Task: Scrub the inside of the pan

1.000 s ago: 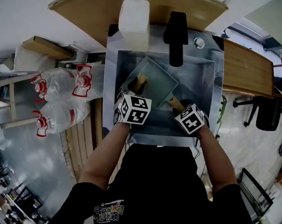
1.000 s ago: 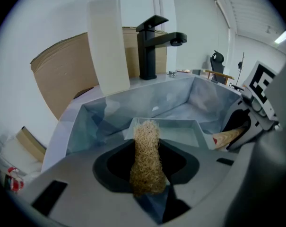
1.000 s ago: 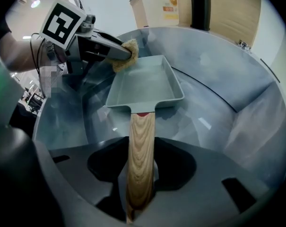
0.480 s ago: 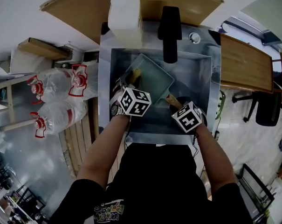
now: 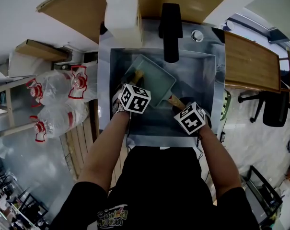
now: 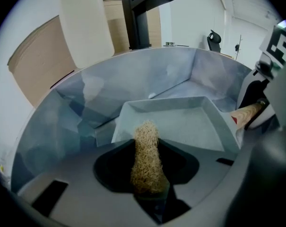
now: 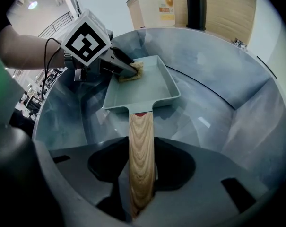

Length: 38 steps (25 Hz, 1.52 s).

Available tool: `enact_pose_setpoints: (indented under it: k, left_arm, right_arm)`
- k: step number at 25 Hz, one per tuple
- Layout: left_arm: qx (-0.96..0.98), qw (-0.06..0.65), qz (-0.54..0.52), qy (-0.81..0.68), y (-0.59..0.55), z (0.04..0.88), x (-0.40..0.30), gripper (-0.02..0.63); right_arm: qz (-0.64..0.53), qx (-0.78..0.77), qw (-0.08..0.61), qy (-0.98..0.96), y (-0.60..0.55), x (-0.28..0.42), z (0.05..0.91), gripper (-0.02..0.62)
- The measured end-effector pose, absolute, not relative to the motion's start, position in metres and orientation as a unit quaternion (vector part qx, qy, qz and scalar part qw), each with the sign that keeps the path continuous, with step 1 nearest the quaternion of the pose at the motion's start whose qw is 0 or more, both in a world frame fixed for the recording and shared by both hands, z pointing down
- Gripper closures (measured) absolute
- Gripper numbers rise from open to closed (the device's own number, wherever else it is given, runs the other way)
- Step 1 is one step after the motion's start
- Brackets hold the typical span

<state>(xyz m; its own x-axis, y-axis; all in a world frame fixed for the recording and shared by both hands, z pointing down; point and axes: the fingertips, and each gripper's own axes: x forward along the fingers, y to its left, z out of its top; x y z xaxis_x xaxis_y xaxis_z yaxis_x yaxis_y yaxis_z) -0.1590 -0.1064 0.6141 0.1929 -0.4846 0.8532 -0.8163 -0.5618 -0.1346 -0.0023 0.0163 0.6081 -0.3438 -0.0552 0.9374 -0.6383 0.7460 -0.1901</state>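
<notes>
A pale green rectangular pan (image 5: pixel 152 80) lies tilted in the steel sink (image 5: pixel 202 75). Its wooden handle (image 5: pixel 174 101) runs back into my right gripper (image 5: pixel 182 108), which is shut on it; in the right gripper view the handle (image 7: pixel 141 155) sits between the jaws of that gripper (image 7: pixel 142 186). My left gripper (image 5: pixel 131 86) is shut on a tan fibrous scrubber (image 6: pixel 146 157), whose tip rests at the near-left corner of the pan (image 6: pixel 180 124). From the right gripper view, the scrubber (image 7: pixel 131 72) touches the pan's (image 7: pixel 143 86) inner floor by its left wall.
A black faucet (image 5: pixel 170 30) overhangs the sink's far side, with a white plastic jug (image 5: pixel 121 18) on the wooden counter (image 5: pixel 77 11) beside it. Large water bottles (image 5: pixel 58 104) lie on the floor to the left. A black chair (image 5: pixel 274 111) stands at the right.
My left gripper has edged a little farther into the sink with the scrubber still on the pan. The right gripper keeps its hold on the handle. The head view itself has shifted slightly.
</notes>
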Motion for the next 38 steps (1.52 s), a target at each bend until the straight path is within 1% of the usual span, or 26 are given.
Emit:
enact_pose_setpoints:
  k: [9, 21, 38]
  left_arm:
    - [0.766, 0.19, 0.472, -0.392, -0.098, 0.615, -0.147, 0.463]
    - [0.779, 0.224, 0.474, -0.344, -0.079, 0.615, -0.121, 0.463]
    - [0.784, 0.258, 0.47, -0.313, -0.055, 0.615, -0.091, 0.463]
  right_arm:
    - [0.286, 0.228, 0.529, -0.766, 0.016, -0.001, 0.608, 0.436]
    - [0.294, 0.227, 0.529, -0.763, 0.017, -0.002, 0.608, 0.436]
    - [0.294, 0.214, 0.538, -0.761, 0.016, 0.003, 0.608, 0.436]
